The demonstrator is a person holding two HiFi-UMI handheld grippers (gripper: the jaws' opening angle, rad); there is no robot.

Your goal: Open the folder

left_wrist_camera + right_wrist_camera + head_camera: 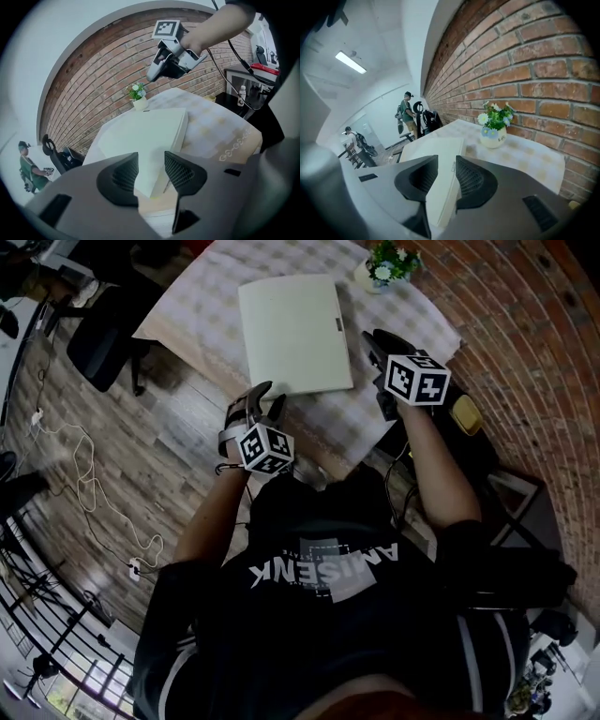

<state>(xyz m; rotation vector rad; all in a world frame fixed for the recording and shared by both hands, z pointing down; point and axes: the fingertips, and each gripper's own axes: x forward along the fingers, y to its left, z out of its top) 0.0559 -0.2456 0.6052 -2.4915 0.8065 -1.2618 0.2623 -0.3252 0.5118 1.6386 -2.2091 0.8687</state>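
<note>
One pale cream flat folder [292, 332] lies just ahead of both grippers, on one table [197, 296] with a checked cloth. There are two grippers, the left gripper [263, 397] and the right gripper [374, 341], each with one marker cube. One small white pot of flowers [382, 268] stands beyond the right gripper. One black office chair [105, 334] is well to the left of the left gripper. Two people [407, 112] are far beyond the right gripper.

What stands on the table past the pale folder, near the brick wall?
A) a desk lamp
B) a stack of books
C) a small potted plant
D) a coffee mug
C: the potted plant, white pot with green leaves and white flowers, stands on the table beyond the folder.
</note>
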